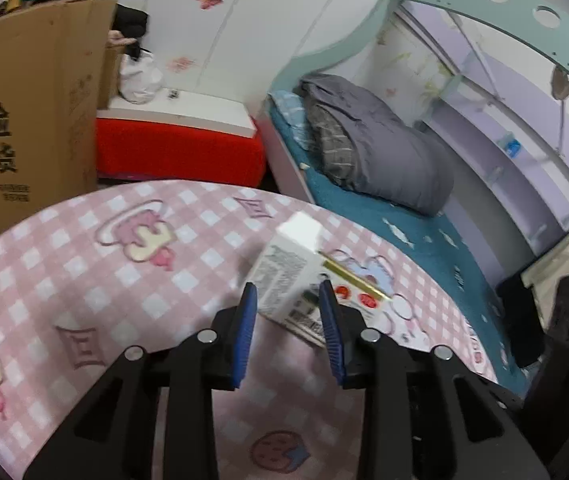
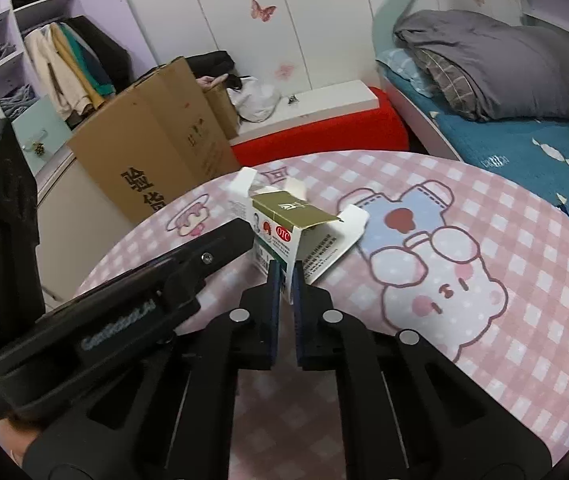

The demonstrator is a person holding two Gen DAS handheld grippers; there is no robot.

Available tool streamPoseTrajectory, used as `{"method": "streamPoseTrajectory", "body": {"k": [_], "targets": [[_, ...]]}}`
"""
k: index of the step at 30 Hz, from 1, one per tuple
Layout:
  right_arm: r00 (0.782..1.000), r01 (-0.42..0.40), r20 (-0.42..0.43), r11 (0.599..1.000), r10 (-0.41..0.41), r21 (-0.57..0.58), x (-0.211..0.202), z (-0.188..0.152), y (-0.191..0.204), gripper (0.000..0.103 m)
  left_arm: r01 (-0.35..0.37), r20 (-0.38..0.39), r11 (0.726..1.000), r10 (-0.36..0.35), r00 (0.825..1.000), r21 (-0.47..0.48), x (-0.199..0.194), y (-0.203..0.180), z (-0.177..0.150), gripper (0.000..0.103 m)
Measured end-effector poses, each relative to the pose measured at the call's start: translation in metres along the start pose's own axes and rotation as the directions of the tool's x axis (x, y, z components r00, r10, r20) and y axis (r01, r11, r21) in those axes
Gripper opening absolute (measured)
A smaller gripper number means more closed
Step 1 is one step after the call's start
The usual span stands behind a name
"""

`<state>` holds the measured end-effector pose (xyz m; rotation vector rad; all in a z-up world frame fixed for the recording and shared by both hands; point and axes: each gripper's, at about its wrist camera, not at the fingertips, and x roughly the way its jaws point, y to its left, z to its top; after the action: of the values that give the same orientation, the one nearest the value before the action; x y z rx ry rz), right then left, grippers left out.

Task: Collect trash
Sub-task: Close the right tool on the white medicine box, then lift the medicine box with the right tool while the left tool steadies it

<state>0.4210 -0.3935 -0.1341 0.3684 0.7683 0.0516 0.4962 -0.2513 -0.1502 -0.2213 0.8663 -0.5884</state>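
Carton [image 2: 284, 232] upright, open flaps skyward.

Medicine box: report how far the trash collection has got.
Done: nothing visibly binned yet; no bin shows. In hand: the empty medicine box, flaps open, is off the pink checked table, with the right claw pinching its lower corner and the left claw around its end. Left: carry it to the trash.

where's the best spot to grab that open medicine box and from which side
Probably across its narrow body, below the open flaps, coming in low from the near side. The medicine box stands upright on the table; its flaps are flimsy, while the lower walls are flat and parallel for the fingers.
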Motion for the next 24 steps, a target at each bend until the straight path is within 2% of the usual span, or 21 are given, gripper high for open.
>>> {"method": "streamPoseTrajectory", "body": {"k": [2,3,4,5,7,12,15,17,24], "targets": [[1.000,-0.019,-0.011,1.000,0.019,-0.005,-0.002,-0.002,0.004,0.003,0.000,0.010,1.000,0.001,1.000,-0.029,-0.005,0.007,-0.001,0.034],[0.999,-0.032,-0.017,0.999,0.032,-0.003,-0.004,-0.004,0.005,0.003,-0.003,0.024,0.999,0.004,1.000,-0.046,-0.008,0.012,-0.001,0.042],[0.999,-0.043,-0.025,0.999,0.043,-0.002,-0.006,-0.005,0.005,0.002,-0.007,0.036,0.998,0.009,0.999,-0.055,-0.011,0.015,-0.001,0.054],[0.998,-0.058,-0.037,0.998,0.057,-0.002,-0.007,-0.005,0.005,0.002,-0.011,0.045,0.998,0.014,0.999,-0.062,-0.014,0.020,-0.001,0.057],[0.994,-0.097,-0.054,0.995,0.097,0.020,-0.010,-0.008,0.003,0.002,0.006,0.028,0.998,-0.004,1.000,-0.066,-0.014,0.025,0.001,0.059],[0.989,-0.123,-0.074,0.992,0.125,0.034,-0.014,-0.010,-0.002,0.002,0.074,0.011,0.993,-0.074,0.997,-0.096,-0.011,0.027,0.001,0.063],[0.991,-0.106,-0.082,0.994,0.107,0.022,-0.012,-0.012,-0.001,0.002,0.086,0.011,0.991,-0.085,0.996,-0.099,-0.007,0.020,0.002,0.069],[0.989,-0.111,-0.092,0.994,0.113,0.021,-0.010,-0.013,0.000,0.002,0.106,0.005,0.990,-0.106,0.994,-0.095,-0.003,0.013,0.002,0.070],[0.987,-0.114,-0.112,0.993,0.114,0.003,-0.007,-0.014,0.005,0.002,0.103,-0.006,0.993,-0.104,0.995,-0.056,0.007,0.000,0.002,0.069]]}}
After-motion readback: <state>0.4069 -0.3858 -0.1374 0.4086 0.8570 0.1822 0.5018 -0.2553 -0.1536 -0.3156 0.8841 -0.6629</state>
